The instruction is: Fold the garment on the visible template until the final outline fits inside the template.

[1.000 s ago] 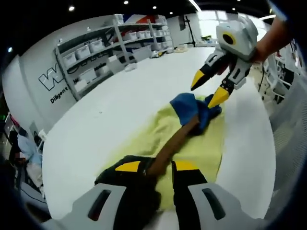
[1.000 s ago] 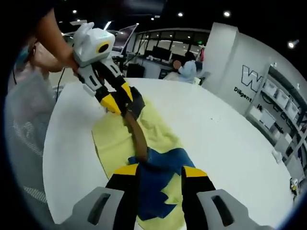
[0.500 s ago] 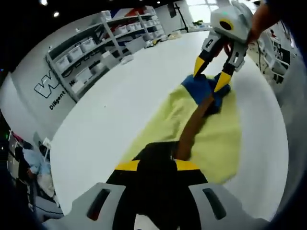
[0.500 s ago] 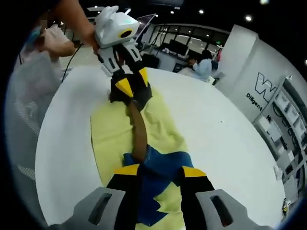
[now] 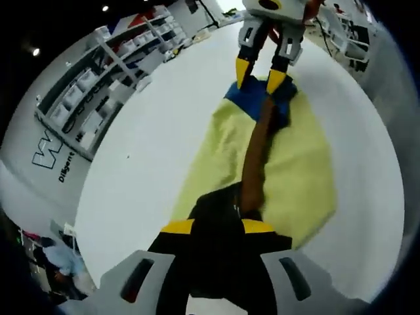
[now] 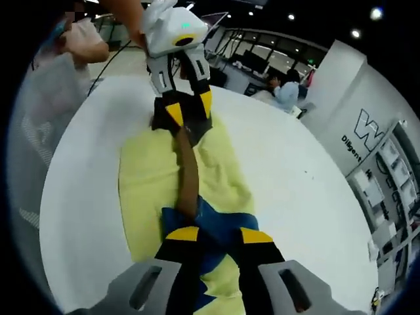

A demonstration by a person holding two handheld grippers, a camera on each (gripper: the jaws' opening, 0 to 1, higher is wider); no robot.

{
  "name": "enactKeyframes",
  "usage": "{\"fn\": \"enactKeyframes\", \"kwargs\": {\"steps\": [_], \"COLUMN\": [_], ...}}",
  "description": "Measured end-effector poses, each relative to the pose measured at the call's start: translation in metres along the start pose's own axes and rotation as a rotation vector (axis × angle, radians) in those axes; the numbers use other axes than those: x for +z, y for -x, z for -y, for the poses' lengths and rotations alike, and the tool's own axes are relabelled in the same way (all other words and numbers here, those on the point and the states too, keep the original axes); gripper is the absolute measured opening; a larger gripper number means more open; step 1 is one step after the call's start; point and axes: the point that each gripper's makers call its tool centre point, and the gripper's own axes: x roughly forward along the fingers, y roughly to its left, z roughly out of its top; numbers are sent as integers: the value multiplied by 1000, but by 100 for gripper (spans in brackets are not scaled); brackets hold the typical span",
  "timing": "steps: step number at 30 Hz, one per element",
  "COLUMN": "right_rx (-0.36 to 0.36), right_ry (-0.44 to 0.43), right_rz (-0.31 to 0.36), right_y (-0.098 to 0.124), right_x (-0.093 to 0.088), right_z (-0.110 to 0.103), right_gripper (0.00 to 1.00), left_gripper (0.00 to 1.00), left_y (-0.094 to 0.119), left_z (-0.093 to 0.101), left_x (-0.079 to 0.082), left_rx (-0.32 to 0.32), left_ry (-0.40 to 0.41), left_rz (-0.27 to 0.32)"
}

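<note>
The tabletop (image 5: 151,151) is a white, smooth, round-edged surface. A yellow-green garment (image 5: 295,177) lies spread flat directly on it, elongated in outline. One end of the garment carries a blue section (image 5: 246,98); the opposite end carries a black section (image 5: 216,203). A brown strip (image 5: 254,157) runs along the garment between these two ends. In the right gripper view, bare white tabletop (image 6: 79,184) borders the garment (image 6: 141,190) on both long sides.

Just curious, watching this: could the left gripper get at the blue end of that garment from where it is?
Probably not: the left gripper is clamped on the garment's black end, and the right gripper already grips the blue end opposite.
</note>
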Motion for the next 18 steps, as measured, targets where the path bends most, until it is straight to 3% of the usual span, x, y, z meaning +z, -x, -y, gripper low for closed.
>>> {"fn": "enactKeyframes", "kwargs": {"steps": [4,8,11,15,18], "right_rx": [-5,-21,-31,-12,50], "right_ry": [-10,-29,-68,-219,-311], "right_rz": [-5,10,31,46,17], "right_y": [-1,3,6,14,18], "right_x": [0,5,9,8,-3], "right_z": [3,9,14,12,-4], "right_gripper": [0,0,0,0,0], "left_gripper": [26,15,9,7,7], "left_y": [-1,1,0,4,7], "left_z": [-1,-2,1,5,12], "left_x": [3,9,6,3,0], "left_rx": [1,-14,-38,-56,-80], "left_ry": [-4,18,74,239,253], "left_rz": [5,42,35,34,27]}}
